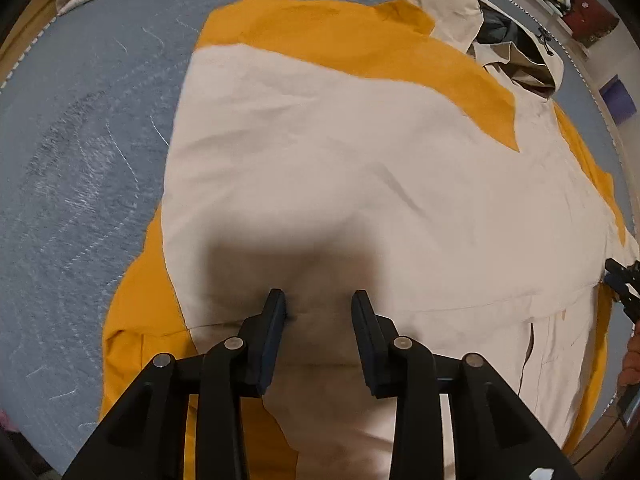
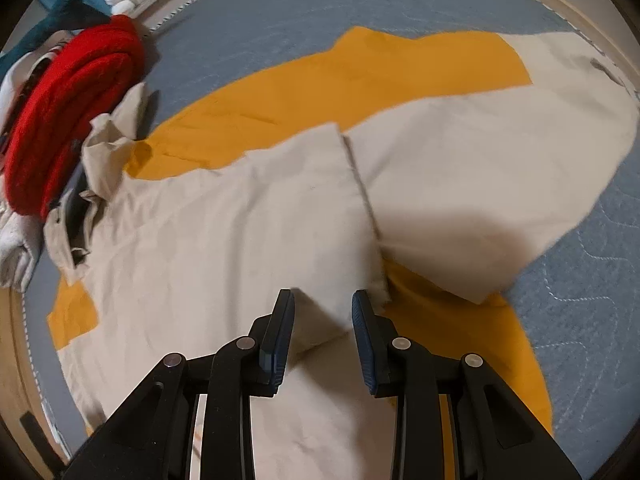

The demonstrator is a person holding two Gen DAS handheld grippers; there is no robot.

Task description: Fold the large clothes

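A blue quilted bed (image 1: 92,128) carries a spread cream-and-yellow jacket (image 1: 360,168) (hood end beside a red bundle (image 2: 68,108)).

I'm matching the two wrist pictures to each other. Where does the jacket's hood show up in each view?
Left wrist: the hood lies crumpled at the upper right, at the jacket's far end.
Right wrist: the hood sits at the middle left, beside the red folded cloth.
Shared landmark: the blue quilted mat under the jacket.

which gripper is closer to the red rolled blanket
Right. The red rolled blanket lies beyond the jacket's hood, up-left of the right gripper. The left gripper sits at the jacket's hem end, the red barely in view.
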